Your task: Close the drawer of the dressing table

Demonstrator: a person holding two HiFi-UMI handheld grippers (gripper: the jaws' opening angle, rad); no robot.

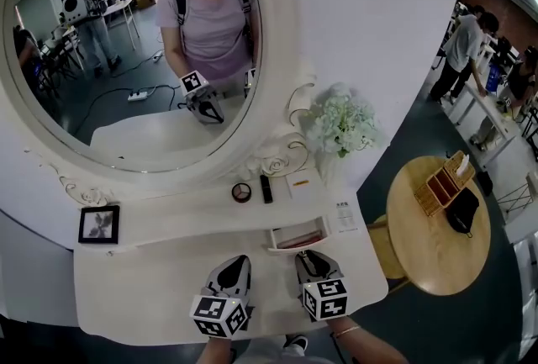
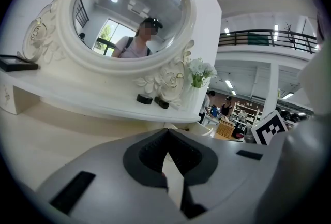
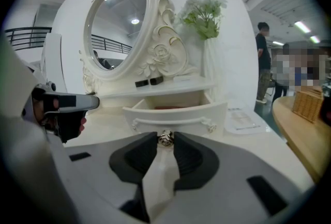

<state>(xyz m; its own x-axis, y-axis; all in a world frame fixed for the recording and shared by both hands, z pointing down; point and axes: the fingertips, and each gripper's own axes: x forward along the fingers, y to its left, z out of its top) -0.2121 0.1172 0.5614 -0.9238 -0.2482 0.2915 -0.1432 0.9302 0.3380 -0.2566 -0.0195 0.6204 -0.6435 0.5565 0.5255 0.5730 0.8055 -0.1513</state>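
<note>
The white dressing table's (image 1: 143,278) small drawer (image 1: 296,236) stands pulled out under the shelf, with something reddish inside. In the right gripper view the drawer front (image 3: 176,112) is straight ahead. Its metal knob (image 3: 165,138) sits between the tips of my right gripper (image 3: 165,139), and both tips touch it. In the head view that right gripper (image 1: 313,257) reaches the drawer front from below. My left gripper (image 1: 238,263) hovers over the tabletop left of the drawer, jaw tips together and holding nothing; the left gripper view shows the same left gripper (image 2: 166,132) closed.
An oval mirror (image 1: 126,43) rises behind the shelf, which carries a picture frame (image 1: 98,224), a round compact (image 1: 241,192), a black stick (image 1: 266,188) and a vase of white flowers (image 1: 343,123). A round wooden table (image 1: 420,245) stands to the right. People stand farther back.
</note>
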